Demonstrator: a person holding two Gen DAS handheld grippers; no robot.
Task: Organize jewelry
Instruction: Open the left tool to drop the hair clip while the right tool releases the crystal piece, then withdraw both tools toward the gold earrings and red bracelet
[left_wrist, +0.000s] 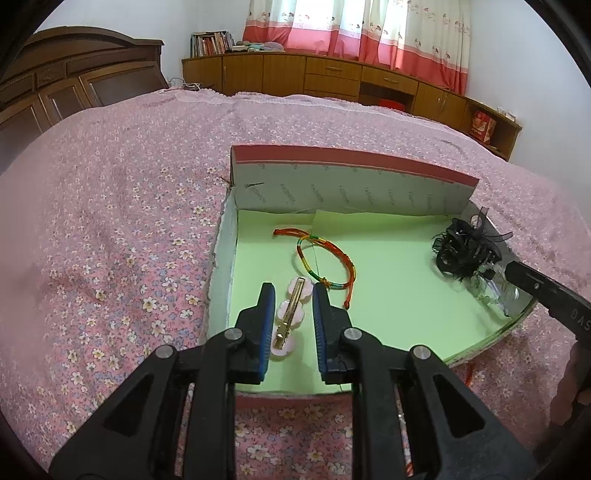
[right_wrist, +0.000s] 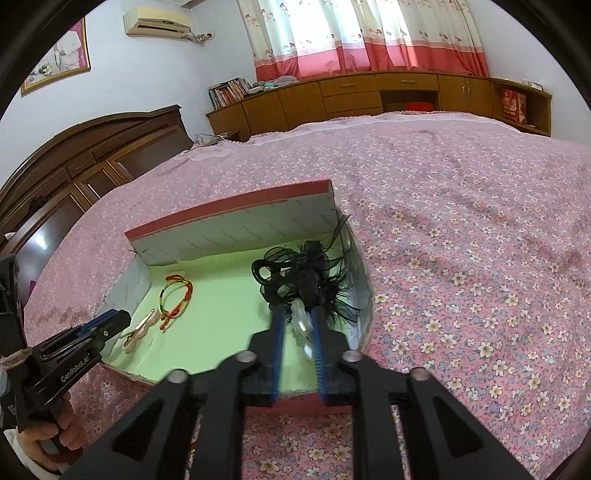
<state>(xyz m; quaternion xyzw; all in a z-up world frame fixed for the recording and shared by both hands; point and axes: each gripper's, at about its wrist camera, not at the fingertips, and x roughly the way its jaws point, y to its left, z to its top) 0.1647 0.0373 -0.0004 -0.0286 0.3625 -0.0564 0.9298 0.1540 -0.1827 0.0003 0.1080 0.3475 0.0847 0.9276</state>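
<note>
Inside the open box (left_wrist: 236, 236), on its green lining, lies the pink hair clip (left_wrist: 290, 317); your left gripper (left_wrist: 294, 291) straddles it with narrow jaws, pads apart from the clip. Just beyond the clip lies the multicoloured cord bracelet (left_wrist: 325, 260). At the box's right wall sits the black mesh hair claw (right_wrist: 306, 275); your right gripper (right_wrist: 298, 321) has a clear piece between its slightly parted fingers, contact indiscernible. Around the box spreads the floral bedspread (left_wrist: 110, 221).
</note>
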